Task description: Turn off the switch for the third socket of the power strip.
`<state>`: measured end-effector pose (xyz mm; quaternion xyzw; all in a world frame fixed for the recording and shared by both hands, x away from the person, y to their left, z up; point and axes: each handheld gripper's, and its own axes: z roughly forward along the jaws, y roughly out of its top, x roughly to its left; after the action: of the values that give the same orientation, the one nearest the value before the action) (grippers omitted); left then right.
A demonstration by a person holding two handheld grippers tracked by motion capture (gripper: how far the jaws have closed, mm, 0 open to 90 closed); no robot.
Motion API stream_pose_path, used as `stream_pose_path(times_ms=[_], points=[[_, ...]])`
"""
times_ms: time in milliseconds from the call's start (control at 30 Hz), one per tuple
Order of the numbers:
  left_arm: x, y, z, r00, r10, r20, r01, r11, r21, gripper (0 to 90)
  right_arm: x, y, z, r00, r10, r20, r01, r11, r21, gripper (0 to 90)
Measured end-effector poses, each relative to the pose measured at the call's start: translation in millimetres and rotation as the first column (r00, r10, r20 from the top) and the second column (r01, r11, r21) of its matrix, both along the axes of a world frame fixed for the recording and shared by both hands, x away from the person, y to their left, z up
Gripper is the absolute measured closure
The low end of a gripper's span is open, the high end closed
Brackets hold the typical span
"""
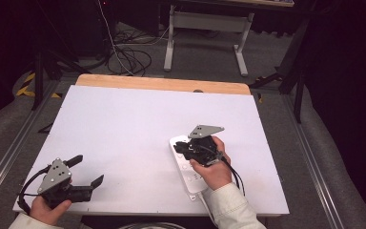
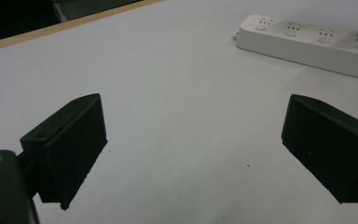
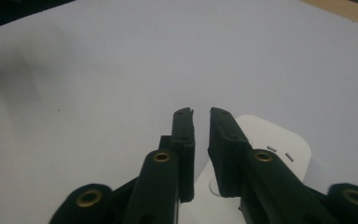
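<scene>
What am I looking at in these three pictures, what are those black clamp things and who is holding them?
A person sits at a white table and holds a hand tool with two black jaws in each hand. The high view looks down from above the person. The other two pictures come from small cameras that ride on each tool and look along its jaws.

The left gripper sits near the table's front left corner with its jaws wide apart and nothing between them.

The right gripper is over a white power strip that lies flat on the table. In its own view the jaws are almost together, with a narrow gap and nothing between them. They hover above the strip's end and hold nothing.
</scene>
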<state>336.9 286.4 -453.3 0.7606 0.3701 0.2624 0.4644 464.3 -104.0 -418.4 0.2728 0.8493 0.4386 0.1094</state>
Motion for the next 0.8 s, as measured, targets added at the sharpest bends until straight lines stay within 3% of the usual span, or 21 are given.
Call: stream_pose_path(times_ms=[67, 300, 800], points=[[0.0, -0.1, 0.0, 1.0000, 0.000, 0.000, 0.000, 1.0000, 0.001, 6.9, 1.3, 0.4, -1.6, 0.9998, -0.017, -0.007, 0.017, 0.9996, -0.023, 89.8], [0.0, -0.4, -0.2, 1.0000, 0.001, 0.001, -0.001, 1.0000, 0.005, 7.0, 5.3, 4.3, -9.2, 0.9984, -0.055, -0.015, 0.052, 0.9919, -0.116, 90.0], [-0.1, -0.6, -0.1, 1.0000, -0.001, 0.004, 0.001, 1.0000, 0.008, 7.0, 10.2, 12.7, -22.0, 0.9974, -0.064, -0.031, 0.057, 0.9785, -0.198, 90.0]])
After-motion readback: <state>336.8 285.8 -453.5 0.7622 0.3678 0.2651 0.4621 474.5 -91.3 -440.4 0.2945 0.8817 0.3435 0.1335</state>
